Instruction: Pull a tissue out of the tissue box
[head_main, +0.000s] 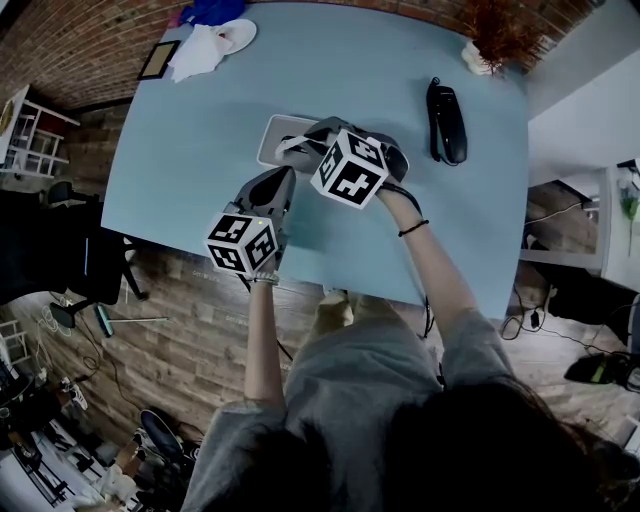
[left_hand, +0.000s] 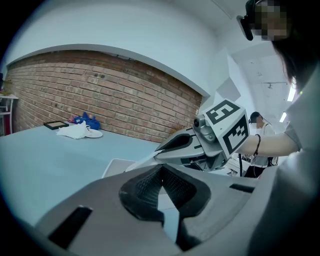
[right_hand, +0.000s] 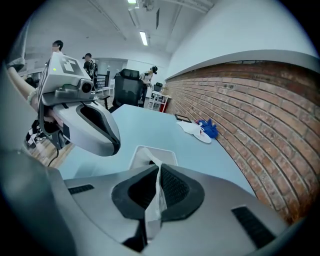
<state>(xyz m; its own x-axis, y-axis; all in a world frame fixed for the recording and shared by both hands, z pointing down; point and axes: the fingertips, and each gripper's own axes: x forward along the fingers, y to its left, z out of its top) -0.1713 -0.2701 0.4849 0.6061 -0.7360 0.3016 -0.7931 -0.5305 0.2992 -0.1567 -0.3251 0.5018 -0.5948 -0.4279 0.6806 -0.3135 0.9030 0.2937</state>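
Observation:
A flat white tissue box (head_main: 272, 140) lies on the light blue table (head_main: 200, 150), ahead of both grippers. My right gripper (head_main: 290, 146) reaches over the box and is shut on a white tissue (right_hand: 156, 200). The tissue runs between the pads up from the box's (right_hand: 150, 152) slot. From the left gripper view, the tissue (left_hand: 142, 161) stretches from the box (left_hand: 116, 167) to the right gripper's tip. My left gripper (head_main: 284, 178) hovers just short of the box's near side, its jaws (left_hand: 161, 169) shut with nothing between them.
A black handset (head_main: 446, 122) lies at the table's right. A white cloth and plate (head_main: 212, 45), a blue bundle (head_main: 212, 10) and a small frame (head_main: 158, 60) sit at the far left corner, a dried plant (head_main: 495, 35) at the far right. A brick wall runs behind.

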